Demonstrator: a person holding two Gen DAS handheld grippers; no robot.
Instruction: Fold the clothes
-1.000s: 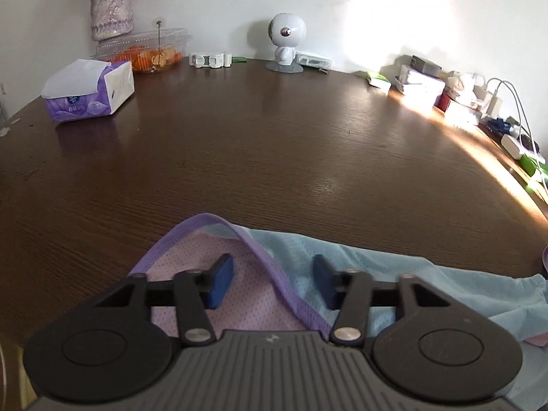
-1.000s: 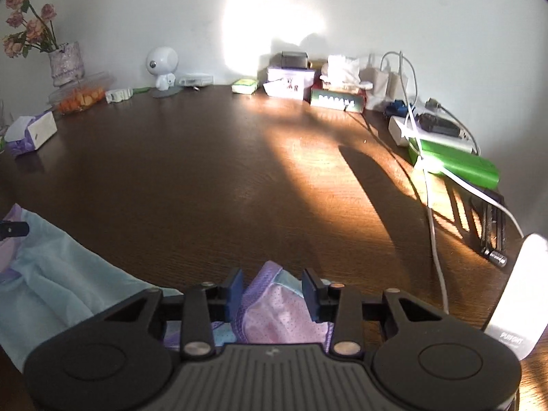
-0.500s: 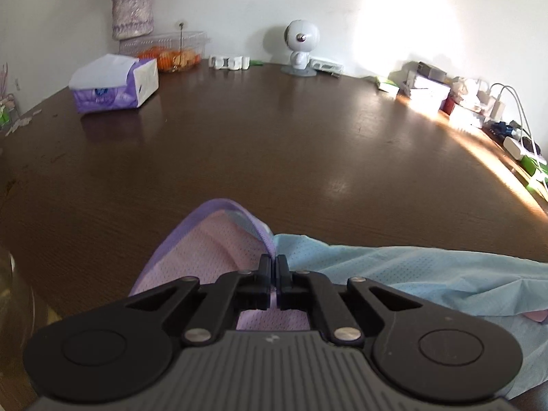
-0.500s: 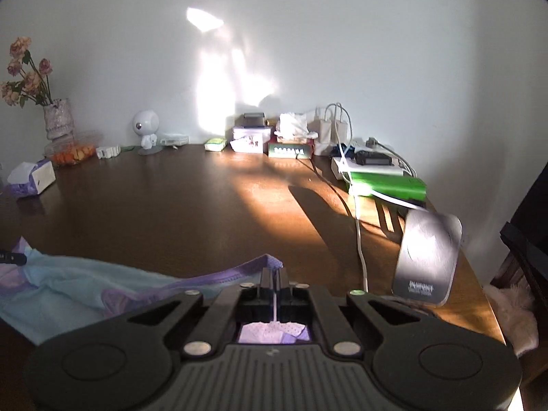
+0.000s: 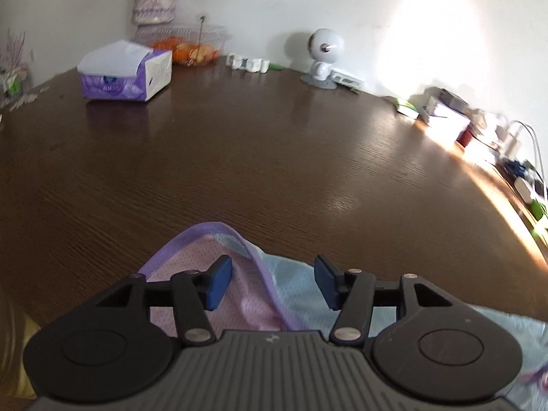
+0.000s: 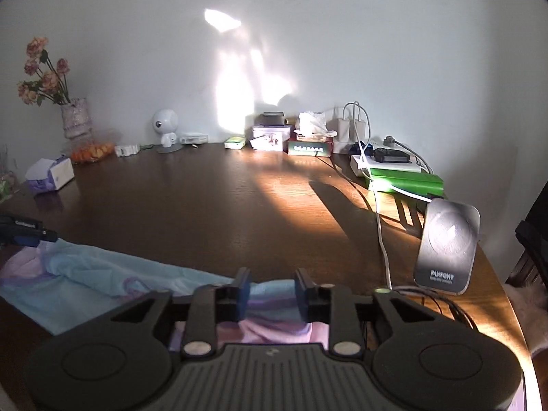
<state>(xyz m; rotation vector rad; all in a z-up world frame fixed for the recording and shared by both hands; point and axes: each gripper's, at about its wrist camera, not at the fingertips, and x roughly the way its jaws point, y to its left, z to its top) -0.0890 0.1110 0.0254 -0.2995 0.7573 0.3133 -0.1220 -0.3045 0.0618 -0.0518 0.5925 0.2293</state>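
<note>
While both tongs (image 5: 270, 282) (image 6: 270, 291) open over garment (image 5: 239, 294), only right view shows charger (image 6: 447, 248).

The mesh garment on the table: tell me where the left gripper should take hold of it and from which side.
Grip the garment at its purple-trimmed edge, the raised band running between the left gripper's opening jaws. Come down from above and the near side, as the gripper already points: the trim stands up off the table, firmer than the flat mesh, so the pads can likely close across it.
</note>
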